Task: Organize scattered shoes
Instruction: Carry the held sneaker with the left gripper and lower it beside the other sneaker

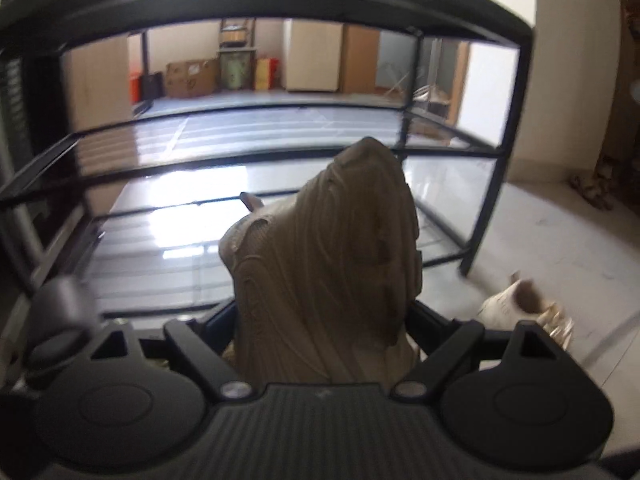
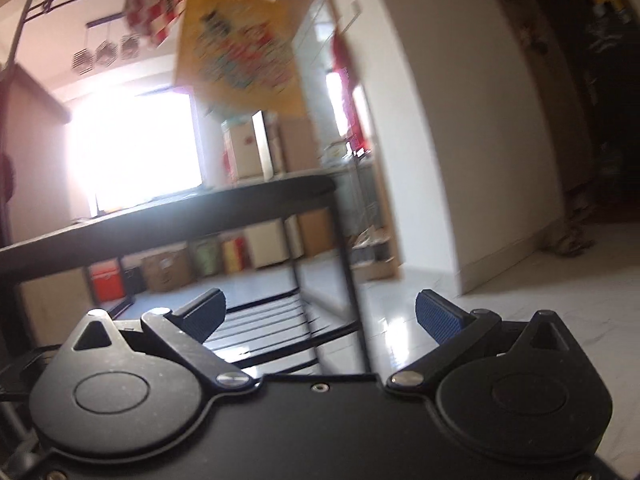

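- The tan shoe is clamped between the jaws of the left gripper, toe towards the black shoe rack.
- Risk — its toe clips a rail and twists loose.
- The right gripper gapes wide, empty; a white shoe waits on the floor.

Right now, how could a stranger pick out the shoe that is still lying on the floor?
Find the black shoe rack. Just past its right front leg, a pale shoe lies on the light floor. Unlike the brown shoe in the left gripper, it is whitish and lying loose.
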### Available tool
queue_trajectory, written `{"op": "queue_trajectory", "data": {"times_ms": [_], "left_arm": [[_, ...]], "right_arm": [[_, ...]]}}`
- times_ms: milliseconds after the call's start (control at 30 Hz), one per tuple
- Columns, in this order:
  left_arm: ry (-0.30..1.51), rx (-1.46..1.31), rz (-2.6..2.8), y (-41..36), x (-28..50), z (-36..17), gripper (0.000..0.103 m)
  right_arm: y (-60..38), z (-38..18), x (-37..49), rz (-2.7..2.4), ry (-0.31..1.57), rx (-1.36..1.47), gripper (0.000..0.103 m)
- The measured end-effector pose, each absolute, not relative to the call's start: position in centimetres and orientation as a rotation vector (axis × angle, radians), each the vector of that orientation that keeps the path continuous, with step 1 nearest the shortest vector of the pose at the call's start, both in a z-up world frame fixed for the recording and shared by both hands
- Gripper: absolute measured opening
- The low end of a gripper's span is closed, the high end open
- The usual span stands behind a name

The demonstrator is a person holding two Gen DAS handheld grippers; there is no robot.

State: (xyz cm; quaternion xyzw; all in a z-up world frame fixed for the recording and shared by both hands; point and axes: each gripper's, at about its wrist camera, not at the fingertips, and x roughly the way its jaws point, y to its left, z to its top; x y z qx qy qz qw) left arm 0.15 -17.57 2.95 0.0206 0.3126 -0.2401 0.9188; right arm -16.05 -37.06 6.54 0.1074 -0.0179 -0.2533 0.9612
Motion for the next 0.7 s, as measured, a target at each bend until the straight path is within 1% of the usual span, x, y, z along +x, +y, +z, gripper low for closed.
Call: {"op": "queue_trajectory", "data": {"times_ms": [100, 133, 200, 300, 367, 467, 600, 700], "left_arm": [[0.698, 0.007, -0.528, -20.6, 0.6, 2.9, 0.088], [0.744, -0.007, -0.541, -23.0, 0.8, 2.3, 0.088], [0.786, -0.002, -0.528, -25.5, 0.9, 1.2, 0.088], [0.864, 0.074, -0.524, -28.8, 1.5, -1.0, 0.088], [0.951, 0.143, -0.538, -30.7, 2.6, -2.4, 0.088], [1.002, 0.113, -0.518, -30.9, 4.0, -4.1, 0.088], [1.046, 0.053, -0.431, -31.3, 5.5, -6.4, 0.088], [1.094, 0.079, -0.416, -32.8, 6.1, -7.8, 0.089]], "right_arm": [[-40.1, 7.2, -18.3, -0.568, -0.013, 0.213, 0.103], [-41.1, 7.3, -19.0, -0.592, -0.006, 0.212, 0.103], [-42.6, 7.3, -20.1, -0.631, 0.006, 0.209, 0.103], [-44.1, 6.5, -21.4, -0.685, 0.031, 0.203, 0.103], [-44.9, 5.6, -21.5, -0.71, 0.063, 0.203, 0.103], [-46.3, 4.1, -20.5, -0.733, 0.126, 0.236, 0.103], [-46.5, 3.1, -18.7, -0.707, 0.163, 0.276, 0.103], [-46.2, 2.3, -17.2, -0.687, 0.196, 0.275, 0.103]]}}
